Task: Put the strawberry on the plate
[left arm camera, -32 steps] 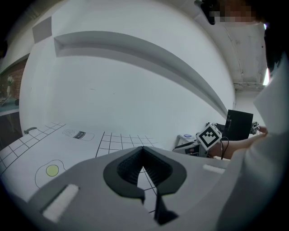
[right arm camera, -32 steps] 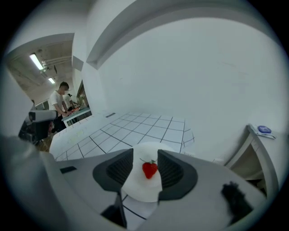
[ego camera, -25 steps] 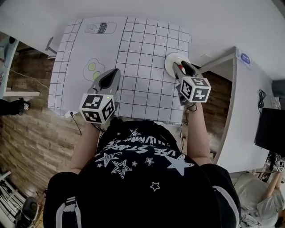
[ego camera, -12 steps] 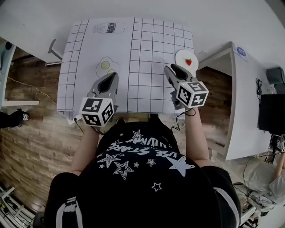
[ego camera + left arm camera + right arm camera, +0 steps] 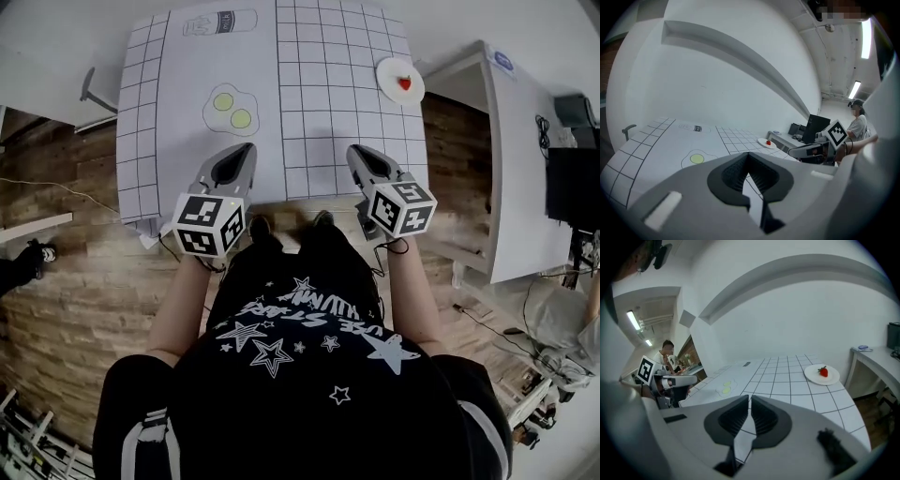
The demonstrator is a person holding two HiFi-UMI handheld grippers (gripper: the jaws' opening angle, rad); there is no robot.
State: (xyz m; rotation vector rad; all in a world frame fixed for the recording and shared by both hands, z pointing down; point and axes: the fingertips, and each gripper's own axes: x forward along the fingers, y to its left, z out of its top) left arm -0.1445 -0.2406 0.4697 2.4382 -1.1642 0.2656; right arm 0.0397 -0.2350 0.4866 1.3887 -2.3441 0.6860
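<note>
A red strawberry [image 5: 404, 82] lies on the small white plate [image 5: 389, 71] at the table's far right; it also shows in the right gripper view as strawberry [image 5: 823, 372] on plate [image 5: 812, 375], and small in the left gripper view [image 5: 768, 142]. My right gripper [image 5: 356, 151] hovers at the table's near edge, well back from the plate. Its jaws are closing, pads [image 5: 761, 416] almost together, with nothing between them. My left gripper [image 5: 246, 150] hangs level with it on the left, also shut and empty [image 5: 748, 154].
A white gridded sheet [image 5: 319, 103] covers the table, printed with a fried egg [image 5: 232, 108] and a bottle [image 5: 220, 21]. A white side desk [image 5: 525, 141] with a dark monitor [image 5: 572, 178] stands to the right. Wooden floor lies below the near edge.
My right gripper has drawn back from the plate to the table's near edge, and the strawberry now lies uncovered on the plate. The left gripper moved back slightly too.
</note>
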